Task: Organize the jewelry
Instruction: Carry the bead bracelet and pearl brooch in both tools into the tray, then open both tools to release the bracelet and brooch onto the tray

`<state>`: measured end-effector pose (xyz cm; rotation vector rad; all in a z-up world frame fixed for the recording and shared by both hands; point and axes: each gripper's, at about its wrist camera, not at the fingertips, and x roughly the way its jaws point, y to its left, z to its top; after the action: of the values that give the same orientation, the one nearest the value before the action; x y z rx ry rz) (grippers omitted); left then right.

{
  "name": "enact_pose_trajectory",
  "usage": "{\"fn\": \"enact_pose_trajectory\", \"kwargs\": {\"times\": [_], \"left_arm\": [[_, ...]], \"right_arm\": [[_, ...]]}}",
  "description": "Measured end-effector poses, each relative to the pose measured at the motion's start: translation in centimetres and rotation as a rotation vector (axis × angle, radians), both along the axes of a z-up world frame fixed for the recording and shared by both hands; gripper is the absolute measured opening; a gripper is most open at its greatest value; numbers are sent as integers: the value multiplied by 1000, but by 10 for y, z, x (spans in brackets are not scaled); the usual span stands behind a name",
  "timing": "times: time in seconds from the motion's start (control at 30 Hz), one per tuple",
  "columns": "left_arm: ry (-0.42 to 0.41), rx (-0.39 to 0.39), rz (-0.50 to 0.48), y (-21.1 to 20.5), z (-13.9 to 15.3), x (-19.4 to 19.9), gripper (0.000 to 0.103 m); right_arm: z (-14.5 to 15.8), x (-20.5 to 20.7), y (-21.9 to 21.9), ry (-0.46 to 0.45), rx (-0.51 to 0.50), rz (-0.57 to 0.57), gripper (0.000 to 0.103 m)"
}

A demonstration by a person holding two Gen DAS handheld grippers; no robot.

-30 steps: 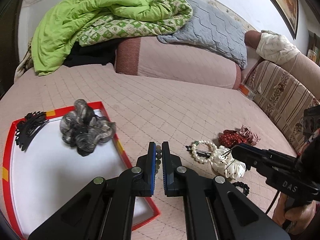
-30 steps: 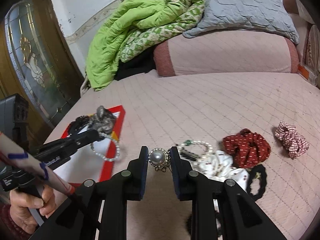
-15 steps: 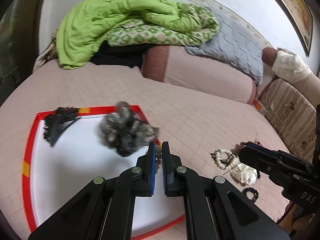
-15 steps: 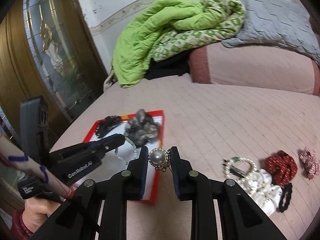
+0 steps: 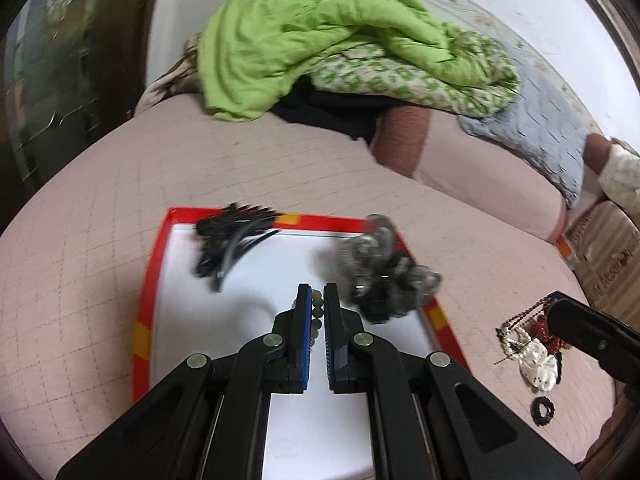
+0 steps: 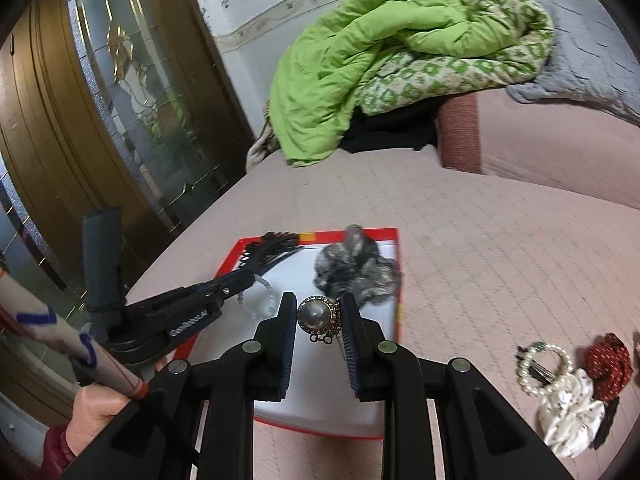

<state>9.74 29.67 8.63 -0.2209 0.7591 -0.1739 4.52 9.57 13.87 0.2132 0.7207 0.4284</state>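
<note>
A red-rimmed white tray [image 5: 150, 280] [image 6: 390, 360] lies on the pink bed. It holds a black hair claw [image 5: 228, 232] [image 6: 272, 246] and a grey scrunchie [image 5: 388, 276] [image 6: 356, 268]. My left gripper [image 5: 317, 300] is shut on a bead bracelet [image 5: 317, 314], which hangs over the tray in the right wrist view [image 6: 260, 300]. My right gripper [image 6: 318, 314] is shut on a pearl brooch [image 6: 316, 316] above the tray's middle. More jewelry lies on the bed to the right: a pearl bracelet [image 6: 540, 368], a white scrunchie [image 6: 572, 408] and a red scrunchie [image 6: 608, 364].
Green and patterned blankets [image 5: 320, 36] and a grey quilt [image 5: 548, 128] pile on a pink bolster at the back. A wooden glass-panelled door [image 6: 100, 128] stands left of the bed. A small black hair tie [image 5: 542, 410] lies near the white scrunchie.
Both grippers have swung left from the loose jewelry to above the tray. Each still holds its item.
</note>
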Motion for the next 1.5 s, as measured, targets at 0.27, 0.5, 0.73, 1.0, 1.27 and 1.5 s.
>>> {"fn": "enact_pose_trajectory", "kwargs": {"times": [0.27, 0.5, 0.73, 1.0, 1.27, 1.5], "left_arm": [[40, -23, 61, 25, -10, 7, 5], [66, -26, 86, 34, -18, 14, 5], [75, -50, 126, 51, -20, 22, 5], [105, -52, 148, 58, -28, 30, 5], [122, -28, 154, 55, -32, 34, 5], [132, -6, 157, 50, -34, 36, 6]], "right_arm": [[1, 34, 39, 48, 10, 78, 24], [-14, 73, 63, 116, 11, 109, 24], [-38, 108, 83, 187, -14, 121, 24], [-62, 134, 104, 237, -50, 120, 24], [-82, 155, 109, 287, -55, 106, 24], [-91, 160, 117, 307, -68, 113, 24]]}}
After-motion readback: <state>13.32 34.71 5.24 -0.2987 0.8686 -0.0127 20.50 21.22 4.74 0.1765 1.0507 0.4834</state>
